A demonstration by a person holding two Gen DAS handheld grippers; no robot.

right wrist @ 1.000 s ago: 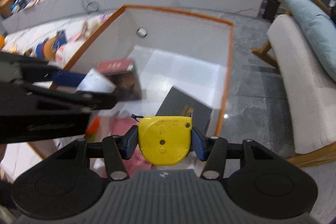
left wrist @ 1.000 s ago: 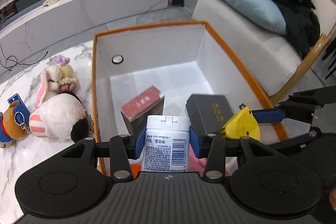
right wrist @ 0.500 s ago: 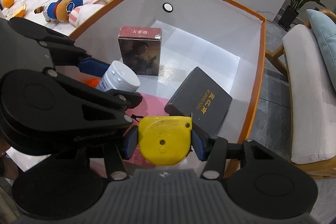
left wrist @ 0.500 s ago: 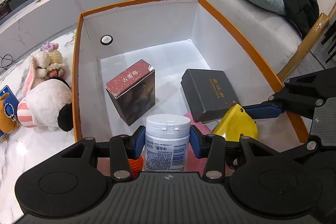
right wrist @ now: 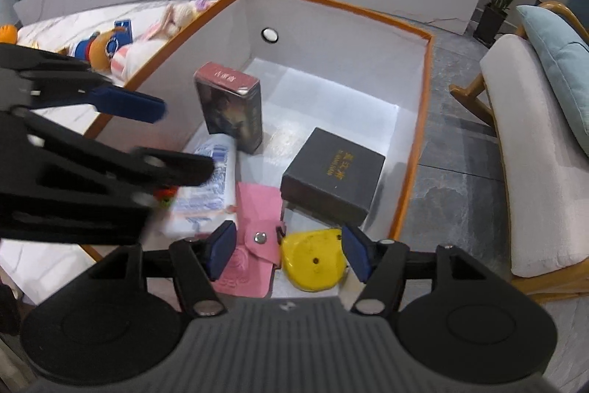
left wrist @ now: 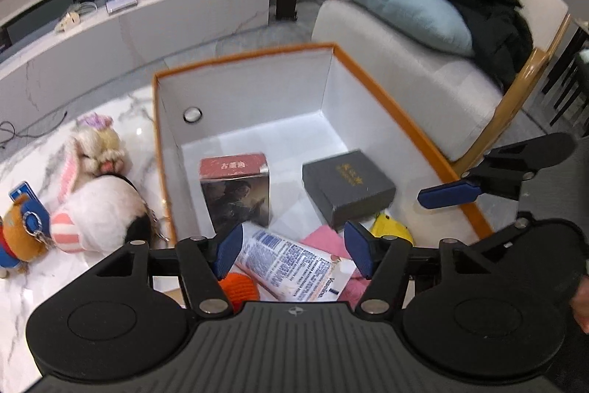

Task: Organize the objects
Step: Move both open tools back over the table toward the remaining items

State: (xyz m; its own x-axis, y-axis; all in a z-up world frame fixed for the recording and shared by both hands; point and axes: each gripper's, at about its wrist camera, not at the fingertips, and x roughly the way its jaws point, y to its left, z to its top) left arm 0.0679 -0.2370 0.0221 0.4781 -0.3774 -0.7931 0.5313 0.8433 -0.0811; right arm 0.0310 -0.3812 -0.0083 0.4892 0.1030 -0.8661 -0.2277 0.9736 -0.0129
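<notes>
Left wrist view: both tools, left tool (left wrist: 292,255) and right tool (right wrist: 287,255), are opening, releasing the white bottle (left wrist: 291,264) and yellow tape measure (right wrist: 313,262) into the orange-rimmed box (left wrist: 412,131); next, probably lift clear toward the plush toys (left wrist: 95,209).

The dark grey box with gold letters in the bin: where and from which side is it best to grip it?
Probably from above, across its two long side walls. The dark grey box lies flat on the floor of the orange-rimmed bin, lid up, so only the vertical sides give flat faces. Its near edge sits close to the yellow tape measure.

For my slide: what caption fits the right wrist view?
Right gripper opening above yellow tape measure inside orange-rimmed box.
</notes>
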